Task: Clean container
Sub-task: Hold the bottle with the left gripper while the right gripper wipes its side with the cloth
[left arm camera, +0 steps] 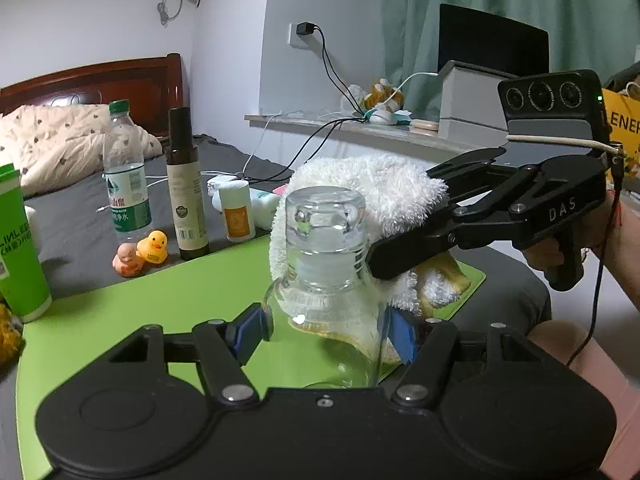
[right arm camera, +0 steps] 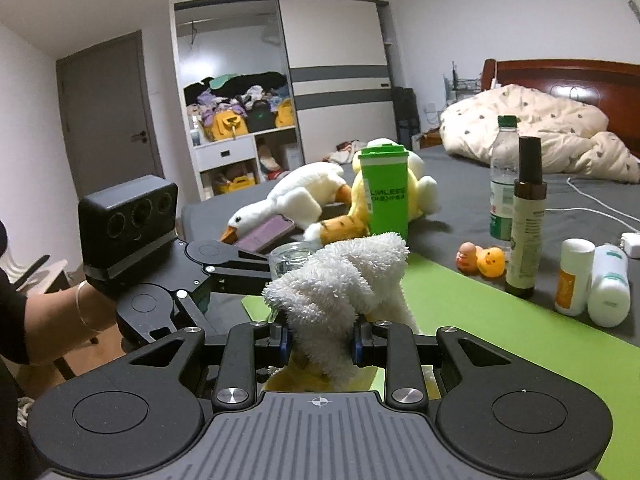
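Observation:
A clear glass jar [left arm camera: 325,264] with a threaded neck stands over the green mat [left arm camera: 120,320]. My left gripper [left arm camera: 326,334] is shut on its lower body, one blue pad on each side. A fluffy white cloth [left arm camera: 360,196] with a yellow underside lies against the jar's far side and neck. My right gripper [left arm camera: 400,220] reaches in from the right, shut on that cloth. In the right wrist view the right gripper [right arm camera: 320,338] pinches the cloth [right arm camera: 340,280]. The jar's open mouth [right arm camera: 290,258] shows just left of the cloth, with the left gripper [right arm camera: 270,270] around the jar.
At the mat's far edge stand a water bottle [left arm camera: 126,176], a brown bottle [left arm camera: 186,188], two rubber ducks [left arm camera: 154,246] and white tubes [left arm camera: 238,210]. A green cup [left arm camera: 16,240] is at the left. A plush goose [right arm camera: 296,196] and a phone [right arm camera: 266,232] lie on the bed.

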`<state>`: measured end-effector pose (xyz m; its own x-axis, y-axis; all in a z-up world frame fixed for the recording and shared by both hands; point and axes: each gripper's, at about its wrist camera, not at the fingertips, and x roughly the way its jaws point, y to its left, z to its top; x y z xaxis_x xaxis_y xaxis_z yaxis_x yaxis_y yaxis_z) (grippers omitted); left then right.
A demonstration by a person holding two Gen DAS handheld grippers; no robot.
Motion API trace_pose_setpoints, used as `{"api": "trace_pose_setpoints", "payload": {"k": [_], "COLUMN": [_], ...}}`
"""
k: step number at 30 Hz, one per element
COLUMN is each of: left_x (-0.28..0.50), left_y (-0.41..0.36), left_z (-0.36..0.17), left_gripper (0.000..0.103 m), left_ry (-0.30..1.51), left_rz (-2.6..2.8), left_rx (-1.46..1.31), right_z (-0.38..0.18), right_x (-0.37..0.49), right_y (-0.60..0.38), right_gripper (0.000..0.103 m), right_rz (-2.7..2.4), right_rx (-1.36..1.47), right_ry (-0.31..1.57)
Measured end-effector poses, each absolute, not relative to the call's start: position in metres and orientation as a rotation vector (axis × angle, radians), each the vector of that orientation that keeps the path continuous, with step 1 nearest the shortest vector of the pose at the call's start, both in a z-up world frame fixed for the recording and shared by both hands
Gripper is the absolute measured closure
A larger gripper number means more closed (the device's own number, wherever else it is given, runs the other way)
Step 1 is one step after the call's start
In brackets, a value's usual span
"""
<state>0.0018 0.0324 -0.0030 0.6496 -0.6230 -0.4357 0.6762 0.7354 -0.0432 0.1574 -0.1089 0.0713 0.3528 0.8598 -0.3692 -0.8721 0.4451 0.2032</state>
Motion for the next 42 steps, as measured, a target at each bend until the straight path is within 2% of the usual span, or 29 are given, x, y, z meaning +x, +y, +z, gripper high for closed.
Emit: {"api": "trace_pose_setpoints", "payload": {"k": [15,31,42], "left_x": [0.000,-0.005,-0.017], "left_y": [0.033,0.028,0.036], "left_z": [-0.003,-0.003,0.004], "left_gripper": [0.039,0.039,0.039], "left_ry": [0.448,0.448,0.405], "left_rz": [-0.726,-0.679,-0.620], "left_rx": [0.121,0.124,0.087], "right_z": [0.070,0.060,0.075], "right_x": [0.142,0.144,0.146], "right_y": [-0.112,-0.115,-0.124], "right_gripper": [0.075,0.075,0.075], "right_rz": [1.169,1.133,1.111], "right_rx": [-0.245,-0.194,-0.196], "right_ry": [0.447,0.479,0.405]}}
